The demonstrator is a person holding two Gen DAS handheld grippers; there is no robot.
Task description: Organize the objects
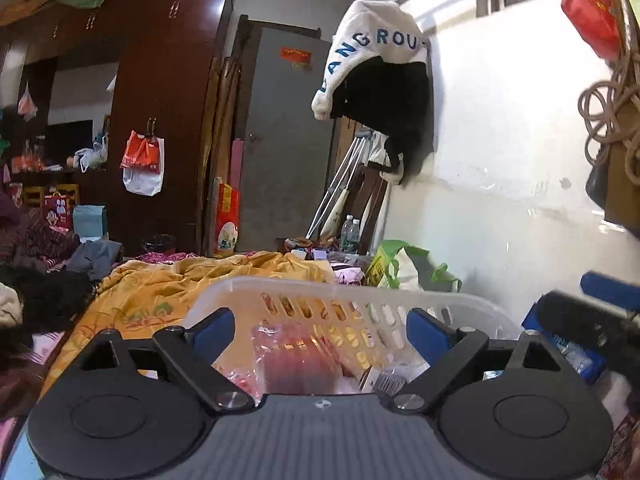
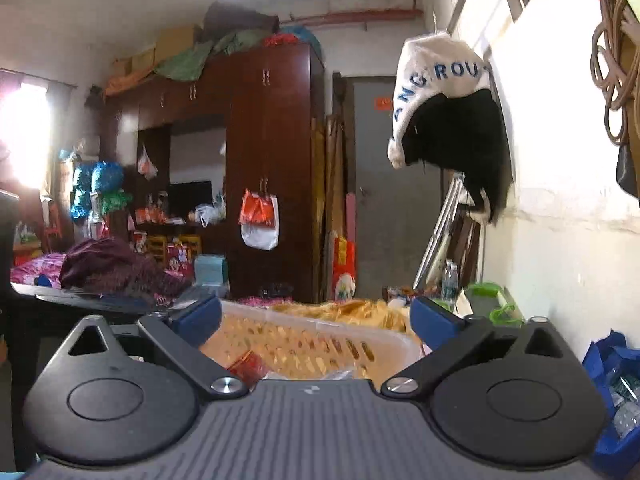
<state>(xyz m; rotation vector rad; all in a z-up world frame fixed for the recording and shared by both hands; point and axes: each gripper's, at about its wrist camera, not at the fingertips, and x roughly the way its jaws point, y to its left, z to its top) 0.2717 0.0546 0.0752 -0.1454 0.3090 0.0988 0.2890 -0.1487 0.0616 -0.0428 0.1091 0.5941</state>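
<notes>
Hovering – both tools [image 1: 320,330] [image 2: 316,320] agape (nothing gripped) – over basket [image 1: 360,296].

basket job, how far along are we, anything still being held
Looks done: the white basket already holds a pink-red packet and other small packages. In hand: nothing; the left gripper and right gripper both stand open and empty before the basket. Left: clothes and bags still lie around the yellow blanket; which belong in the basket is unclear.
</notes>
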